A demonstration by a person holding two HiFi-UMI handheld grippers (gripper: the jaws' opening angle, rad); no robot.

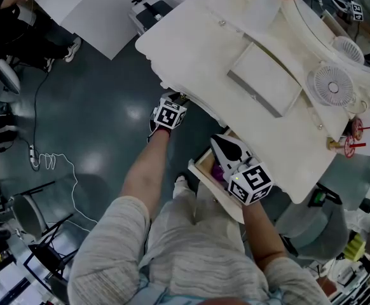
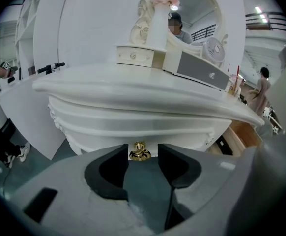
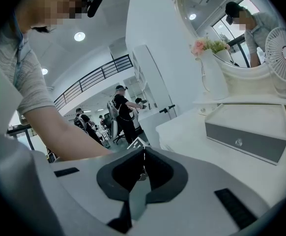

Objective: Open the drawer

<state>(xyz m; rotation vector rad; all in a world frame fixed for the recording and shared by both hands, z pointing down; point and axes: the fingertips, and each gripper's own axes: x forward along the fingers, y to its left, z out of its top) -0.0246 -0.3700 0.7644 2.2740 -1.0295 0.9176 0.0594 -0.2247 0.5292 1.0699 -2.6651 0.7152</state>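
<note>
Left arm [image 1: 143, 170] stretches toward 12 o'clock, left gripper [image 2: 140, 157] with jaws apart — right gripper [image 3: 143, 157], at its 4 o'clock, jaws pressed together.

readable text: none in any view
left cube [image 1: 170, 114], on the left gripper [image 1: 179, 98]: black-and-white square marker pattern only, no letters or digits
right cube [image 1: 253, 182], on the right gripper [image 1: 222, 143]: same kind of pattern, no letters or digits
red items [image 1: 352, 138], far right of the head view: too small to read
</note>
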